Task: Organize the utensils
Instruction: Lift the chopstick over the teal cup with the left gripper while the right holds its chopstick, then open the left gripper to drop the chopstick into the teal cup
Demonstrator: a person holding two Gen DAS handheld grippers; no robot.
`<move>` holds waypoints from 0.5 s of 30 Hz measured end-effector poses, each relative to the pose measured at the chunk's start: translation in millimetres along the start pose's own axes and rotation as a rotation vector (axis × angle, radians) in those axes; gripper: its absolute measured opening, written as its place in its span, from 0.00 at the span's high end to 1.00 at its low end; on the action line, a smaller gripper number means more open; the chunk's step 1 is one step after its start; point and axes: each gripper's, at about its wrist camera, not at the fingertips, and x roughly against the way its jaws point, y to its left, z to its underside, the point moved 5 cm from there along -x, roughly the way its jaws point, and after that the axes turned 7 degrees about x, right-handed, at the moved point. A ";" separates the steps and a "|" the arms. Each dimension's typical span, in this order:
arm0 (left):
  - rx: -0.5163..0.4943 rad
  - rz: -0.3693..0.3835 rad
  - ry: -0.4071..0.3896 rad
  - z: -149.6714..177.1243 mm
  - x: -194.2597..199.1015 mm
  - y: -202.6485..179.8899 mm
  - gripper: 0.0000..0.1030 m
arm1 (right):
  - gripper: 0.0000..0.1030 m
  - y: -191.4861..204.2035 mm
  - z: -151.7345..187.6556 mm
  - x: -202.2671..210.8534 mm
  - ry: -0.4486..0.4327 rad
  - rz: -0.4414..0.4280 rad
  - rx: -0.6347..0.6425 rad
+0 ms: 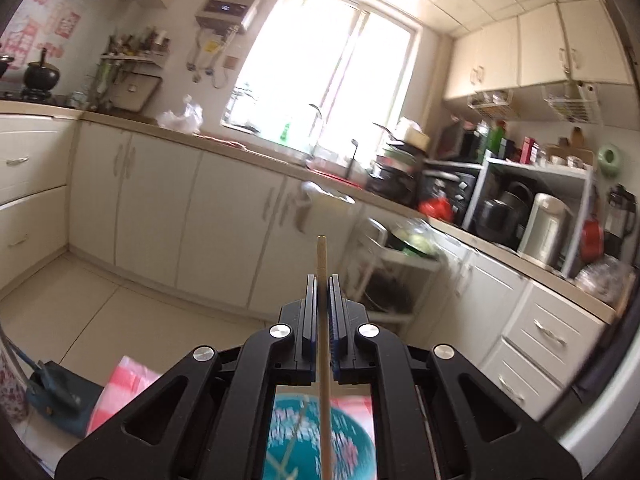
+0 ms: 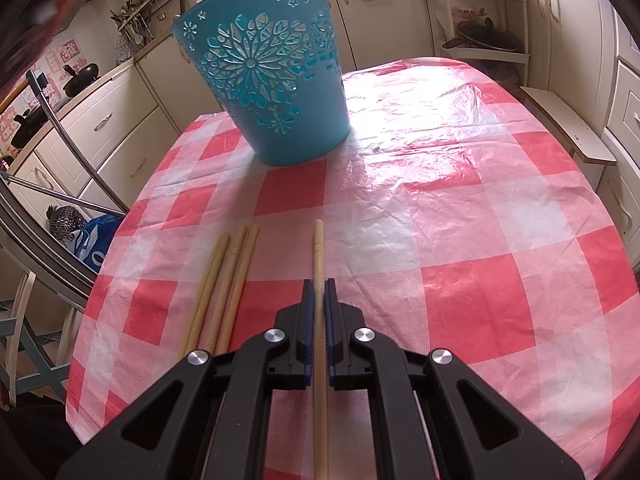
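Observation:
My left gripper (image 1: 322,280) is shut on a wooden chopstick (image 1: 321,252), held high and pointing across the kitchen. Below it, between the gripper's arms, the open top of the blue cut-out basket (image 1: 316,436) shows, with thin sticks inside. In the right wrist view the same blue basket (image 2: 272,80) stands upright at the far left of the red-and-white checked tablecloth (image 2: 460,208). My right gripper (image 2: 319,284) is shut on another chopstick (image 2: 318,248) low over the cloth. Three more chopsticks (image 2: 228,280) lie side by side to its left.
Kitchen cabinets and counters with appliances (image 1: 544,228) ring the room. A wire rack cart (image 1: 396,264) stands by the cabinets. A blue bag (image 1: 60,404) sits low at the left. A metal chair frame (image 2: 72,152) and a blue plastic bag (image 2: 94,244) are left of the table.

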 end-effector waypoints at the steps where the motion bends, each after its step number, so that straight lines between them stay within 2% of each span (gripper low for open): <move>1: 0.007 -0.023 -0.012 1.2 -9.3 2.0 0.95 | 0.94 -0.1 0.0 0.0 0.000 0.000 -0.001; 5: 0.027 -0.097 0.004 23.9 -45.4 12.7 0.95 | 0.94 0.1 -0.1 0.0 0.000 0.000 0.000; 8: 0.017 -0.134 0.032 44.0 -58.2 20.2 0.95 | 0.94 0.4 -0.1 0.0 0.000 0.001 0.000; 15: -0.009 -0.166 0.114 77.1 -56.5 33.3 0.95 | 0.94 0.3 -0.5 0.1 0.000 0.001 0.000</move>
